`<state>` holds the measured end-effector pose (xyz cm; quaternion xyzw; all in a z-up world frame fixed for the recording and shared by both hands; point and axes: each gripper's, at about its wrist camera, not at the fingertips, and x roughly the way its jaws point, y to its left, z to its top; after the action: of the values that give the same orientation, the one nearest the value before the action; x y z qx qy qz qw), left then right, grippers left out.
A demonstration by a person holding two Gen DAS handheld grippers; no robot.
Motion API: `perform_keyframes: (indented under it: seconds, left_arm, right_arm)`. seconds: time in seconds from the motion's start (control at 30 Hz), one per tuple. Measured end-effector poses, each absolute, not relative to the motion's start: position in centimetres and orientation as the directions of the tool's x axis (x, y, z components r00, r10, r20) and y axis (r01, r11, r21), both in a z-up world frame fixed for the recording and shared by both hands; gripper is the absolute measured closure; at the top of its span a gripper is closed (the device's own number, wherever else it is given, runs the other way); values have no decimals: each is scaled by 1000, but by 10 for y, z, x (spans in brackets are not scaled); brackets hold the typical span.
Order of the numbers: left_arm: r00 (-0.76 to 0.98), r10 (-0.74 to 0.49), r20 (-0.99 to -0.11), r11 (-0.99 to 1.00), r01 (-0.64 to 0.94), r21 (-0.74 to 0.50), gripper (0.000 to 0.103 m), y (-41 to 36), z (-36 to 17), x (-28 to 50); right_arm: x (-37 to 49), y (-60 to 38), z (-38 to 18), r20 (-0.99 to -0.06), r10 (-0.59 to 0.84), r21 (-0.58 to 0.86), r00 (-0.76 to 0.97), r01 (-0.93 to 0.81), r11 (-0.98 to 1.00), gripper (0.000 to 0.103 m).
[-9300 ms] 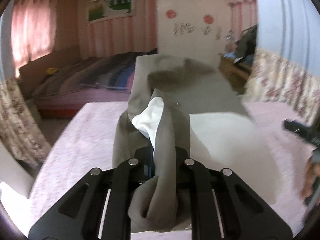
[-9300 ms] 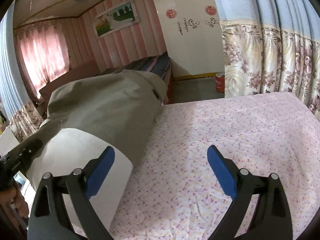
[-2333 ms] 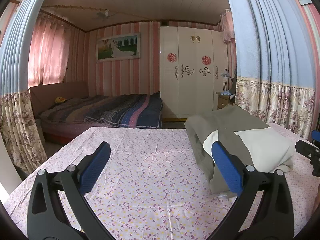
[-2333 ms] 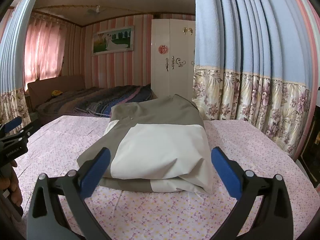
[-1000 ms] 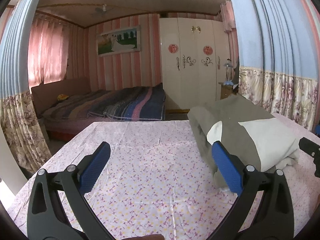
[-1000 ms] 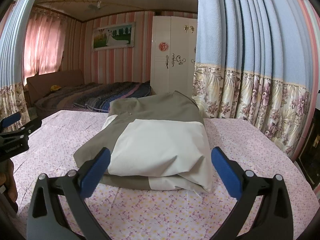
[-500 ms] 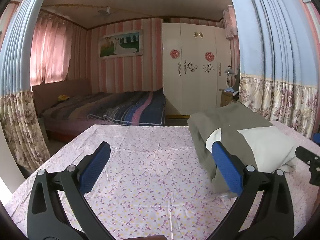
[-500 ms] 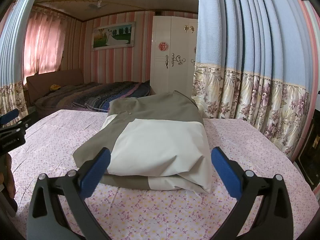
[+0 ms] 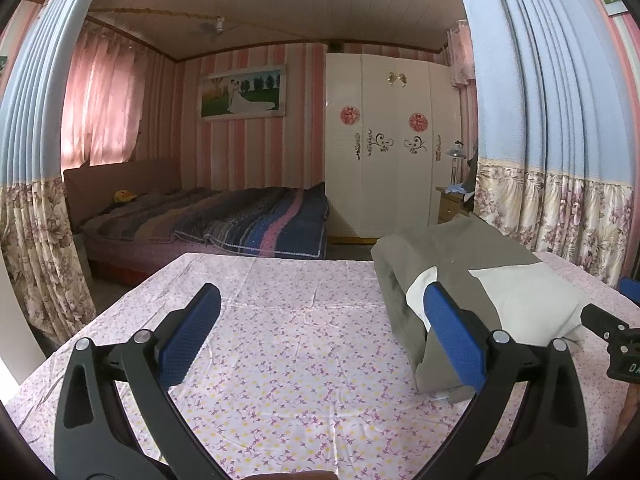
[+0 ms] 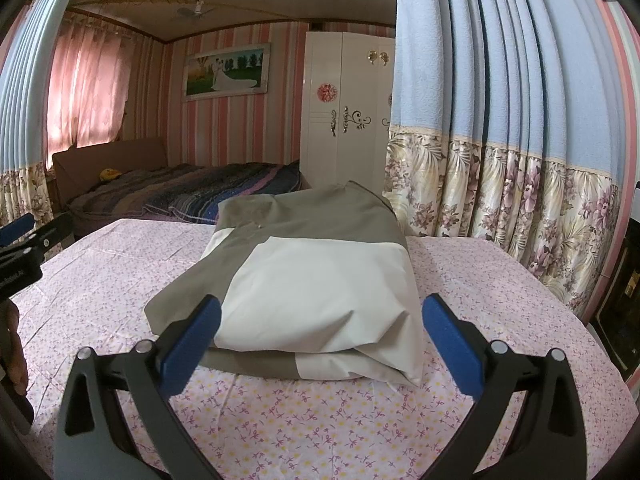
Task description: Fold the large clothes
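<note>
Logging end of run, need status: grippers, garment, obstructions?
Left gripper open, empty. Right gripper open, empty. Folded garment lies flat on floral sheet, untouched. Nothing in the way.

Only partial white lettering shows on each gripper body as seen from the other camera: right gripper reads "DA"; left gripper's print is illegible.

matt cloth garment, glossy wardrobe
</note>
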<state>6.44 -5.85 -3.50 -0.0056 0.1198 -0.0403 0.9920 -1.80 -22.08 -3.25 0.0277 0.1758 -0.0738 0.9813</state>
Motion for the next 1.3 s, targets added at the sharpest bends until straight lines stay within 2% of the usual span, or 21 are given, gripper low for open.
perform_keyframes:
  seconds: [0.23, 0.5, 1.3]
  left_arm:
    - [964, -92, -251, 996, 88, -29, 3, -58, -34, 67]
    - [970, -38, -242, 998, 47, 30, 3, -64, -36, 65]
    - [963, -44, -266, 999, 49, 12, 3, -60, -37, 72]
  right_arm:
    - [-17, -219, -32, -350, -135, 29, 927, 154, 988, 2]
    - [-17, -226, -34, -353, -132, 34, 926, 154, 988, 2]
    - [-15, -237, -37, -360, -130, 17, 924, 145, 989, 2]
